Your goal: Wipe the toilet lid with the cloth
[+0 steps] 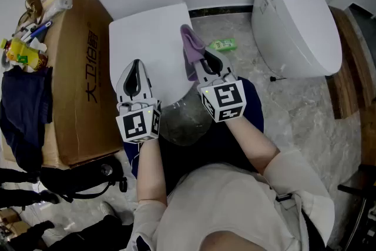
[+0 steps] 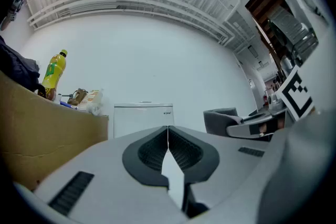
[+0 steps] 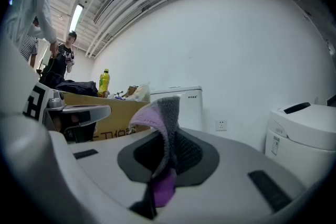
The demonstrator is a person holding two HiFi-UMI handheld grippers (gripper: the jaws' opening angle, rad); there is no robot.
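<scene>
Right gripper (image 1: 202, 62) pinches the purple cloth (image 1: 190, 44) at the toilet lid's (image 1: 147, 32) right edge, with bare lid stretching leftward. Left gripper (image 1: 137, 64), pressed together and empty, sits over the near edge, perhaps touching.

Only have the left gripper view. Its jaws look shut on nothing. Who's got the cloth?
Observer: The right gripper has it. In its own view the jaws are shut on the purple cloth.
Operator: Is it on the lid?
Observer: In the head view the cloth stands up at the right edge of the white toilet lid. I cannot tell whether it touches.
Operator: Where's my left gripper relative to that?
Observer: The left gripper is over the near part of the lid, to the left of the right gripper, with a gap between them.
</scene>
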